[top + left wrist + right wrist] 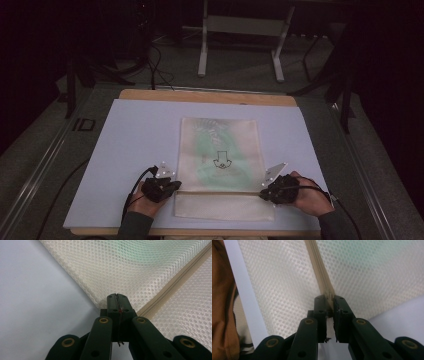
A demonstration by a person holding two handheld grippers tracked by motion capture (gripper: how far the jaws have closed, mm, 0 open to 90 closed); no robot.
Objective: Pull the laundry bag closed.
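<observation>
White board (pixel 130 150): mesh bag (pixel 221 150) lies lengthwise away; both claws (pixel 174 186) (pixel 263 192) apparently clamp its zipper ends.

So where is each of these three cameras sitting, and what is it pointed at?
High view: above the person's side, looking forward and down on the table and mesh bag; both hands and forearms show, with left gripper and right gripper.
Left gripper view: rides the left gripper, looking along its jaws, closed at the bag's edge.
Right gripper view: rides the right gripper, jaws pinching the zipper.
Shared: all three show the bag; both gripper views show its zipper.
</observation>
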